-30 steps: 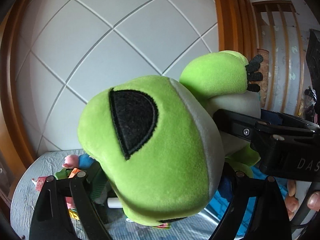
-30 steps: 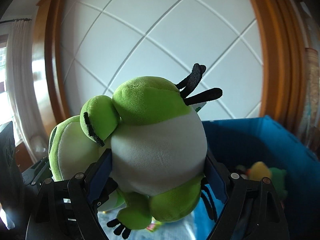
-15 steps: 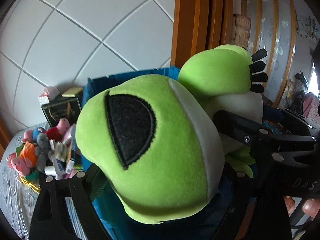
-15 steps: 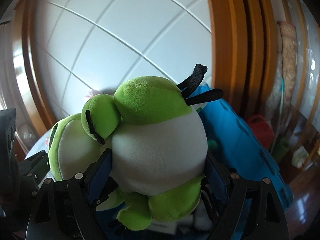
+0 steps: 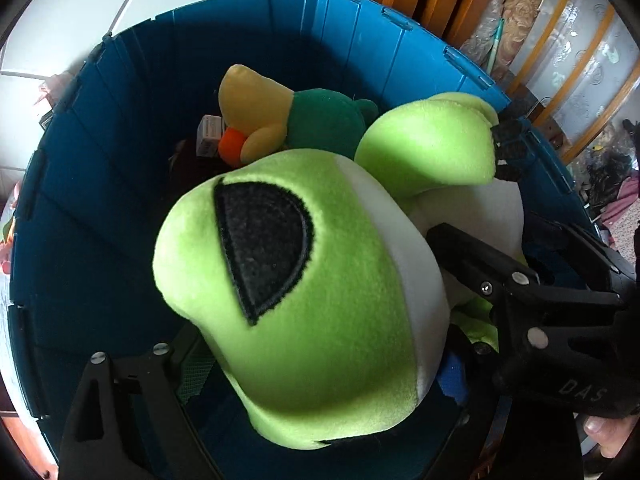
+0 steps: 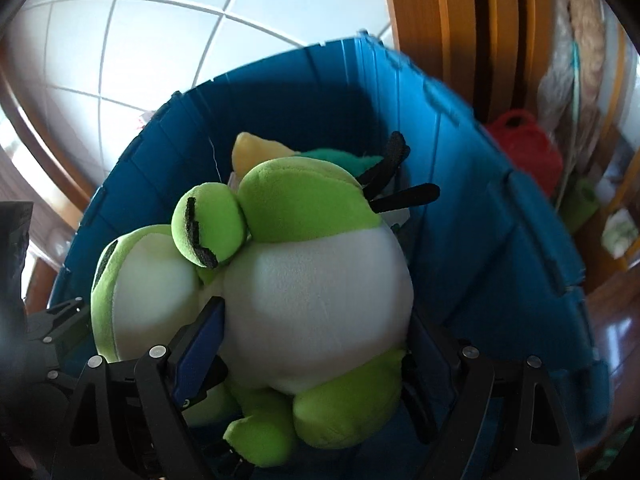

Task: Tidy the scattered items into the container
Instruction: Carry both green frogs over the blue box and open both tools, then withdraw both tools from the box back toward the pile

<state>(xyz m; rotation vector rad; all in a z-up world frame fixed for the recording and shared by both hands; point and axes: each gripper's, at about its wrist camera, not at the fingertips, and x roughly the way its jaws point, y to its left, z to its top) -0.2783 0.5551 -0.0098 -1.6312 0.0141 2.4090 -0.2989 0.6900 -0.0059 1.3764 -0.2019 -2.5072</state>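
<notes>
A lime-green and white frog plush hangs over the open blue bin, carried by both grippers. My left gripper is shut on its big head, below the black eye patch. My right gripper grips the white belly between its blue pads. Its jaws are opening, though the pads still touch the plush. In the left wrist view the right gripper reaches in from the right. The left gripper shows at the left edge of the right wrist view.
Inside the bin lie a yellow and dark green plush and a small box. White tiled wall stands behind, a wooden door frame to the right. A red container sits beyond the bin. A fingertip shows bottom right.
Both grippers carried the frog plush sideways and tipped downward. The view went from the wall and the scattered toys to the bin's inside, directly below.
</notes>
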